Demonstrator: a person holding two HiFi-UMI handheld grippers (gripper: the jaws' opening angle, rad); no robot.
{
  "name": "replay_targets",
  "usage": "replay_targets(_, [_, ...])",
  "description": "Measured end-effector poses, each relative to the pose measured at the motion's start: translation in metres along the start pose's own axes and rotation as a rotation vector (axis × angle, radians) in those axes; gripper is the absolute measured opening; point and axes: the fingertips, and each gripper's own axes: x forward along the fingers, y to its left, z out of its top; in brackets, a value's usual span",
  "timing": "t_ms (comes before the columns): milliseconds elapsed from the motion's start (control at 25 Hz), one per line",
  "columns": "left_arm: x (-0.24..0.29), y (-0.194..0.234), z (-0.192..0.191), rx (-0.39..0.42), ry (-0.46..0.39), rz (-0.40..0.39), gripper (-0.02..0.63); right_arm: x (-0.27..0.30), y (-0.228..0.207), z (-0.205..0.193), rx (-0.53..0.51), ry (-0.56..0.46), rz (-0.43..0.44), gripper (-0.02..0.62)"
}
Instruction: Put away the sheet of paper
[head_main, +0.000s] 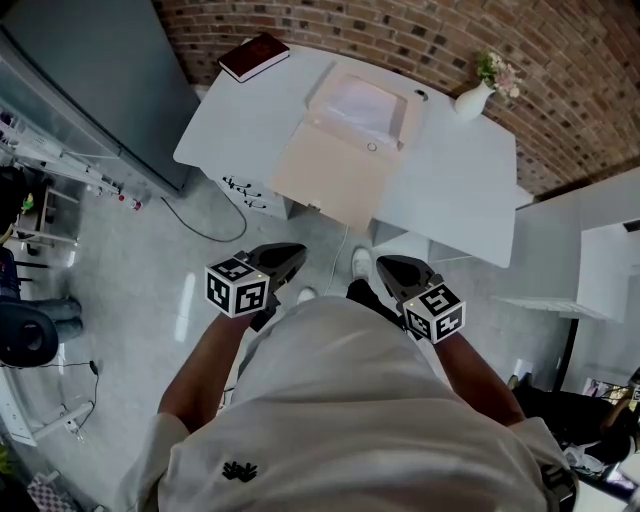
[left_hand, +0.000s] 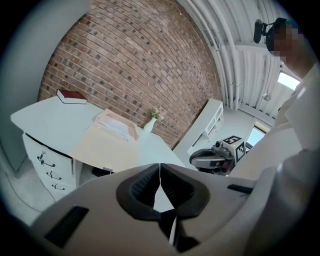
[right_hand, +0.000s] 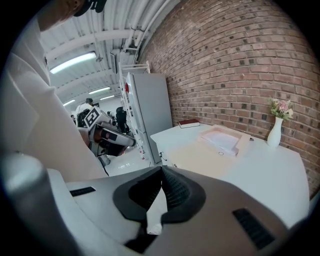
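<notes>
A white sheet of paper (head_main: 362, 103) lies inside an open beige folder box (head_main: 330, 165) on the white desk (head_main: 450, 190); its flap is folded out toward me. The sheet also shows as paper (left_hand: 115, 125) in the left gripper view and paper (right_hand: 223, 138) in the right gripper view. Both grippers hang close to the person's torso, well short of the desk. My left gripper (head_main: 285, 262) (left_hand: 159, 167) is shut with nothing in it. Shut and empty too is my right gripper (head_main: 392, 268) (right_hand: 161, 170).
A dark red book (head_main: 253, 56) lies at the desk's far left corner. A white vase with flowers (head_main: 473, 100) stands at the far right by the brick wall. A grey cabinet (head_main: 90, 80) stands left of the desk, drawers (head_main: 250, 192) sit under it, and a cable (head_main: 195, 225) crosses the floor.
</notes>
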Motion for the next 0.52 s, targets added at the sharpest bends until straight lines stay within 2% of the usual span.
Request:
replay_targets(280, [0.010, 0.014, 0.002, -0.022, -0.003, 0.032, 0.025, 0.020, -0.021, 0.006, -0.021, 0.019, 0.028, 0.028])
replay_targets(520, [0.027, 0.033, 0.017, -0.042, -0.016, 0.078, 0.025, 0.044, -0.062, 0.009, -0.037, 0.047, 0.045, 0.028])
